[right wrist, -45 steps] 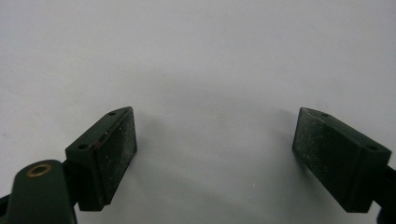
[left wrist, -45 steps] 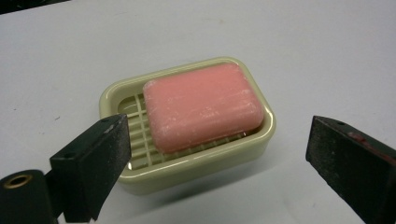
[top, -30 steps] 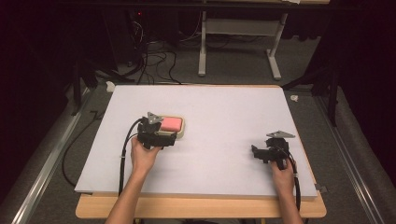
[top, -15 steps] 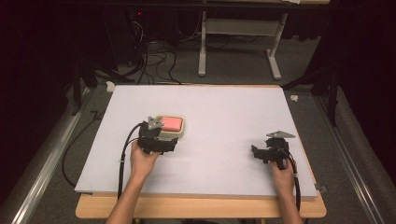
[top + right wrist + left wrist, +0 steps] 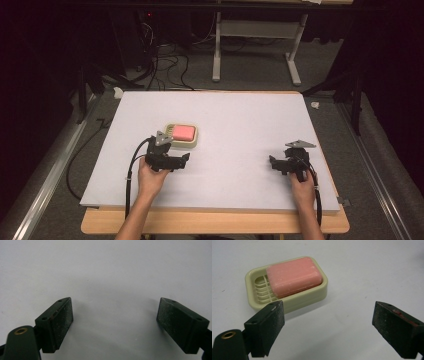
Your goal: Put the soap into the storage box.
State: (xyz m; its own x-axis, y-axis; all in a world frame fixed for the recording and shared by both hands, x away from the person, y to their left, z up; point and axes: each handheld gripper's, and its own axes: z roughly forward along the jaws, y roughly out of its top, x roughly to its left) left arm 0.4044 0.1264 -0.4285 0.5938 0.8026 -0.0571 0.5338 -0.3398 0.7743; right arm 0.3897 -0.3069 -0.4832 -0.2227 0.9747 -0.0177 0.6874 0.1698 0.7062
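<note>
A pink bar of soap point(image 5: 183, 132) lies in a cream soap dish point(image 5: 181, 145) left of the table's middle. In the left gripper view the soap point(image 5: 294, 276) covers the right part of the dish point(image 5: 249, 287), and the slotted floor shows at its left. My left gripper point(image 5: 186, 159) sits just on the near side of the dish and points right. Its jaws point(image 5: 328, 325) have just been closing a little but stand open, with only bare table between them. At the right of the table my right gripper point(image 5: 272, 162) is held low and is open point(image 5: 115, 322) over bare table.
The white table top point(image 5: 240, 125) lies on a wooden board whose edge point(image 5: 215, 222) shows at the near side. Beyond the far edge are cables and a metal stand's legs point(image 5: 216, 55) on the floor. A black cable point(image 5: 131, 175) trails from the left gripper.
My left gripper has drawn back from over the dish toward the near side, and the dish now shows whole. The right gripper has not moved.
</note>
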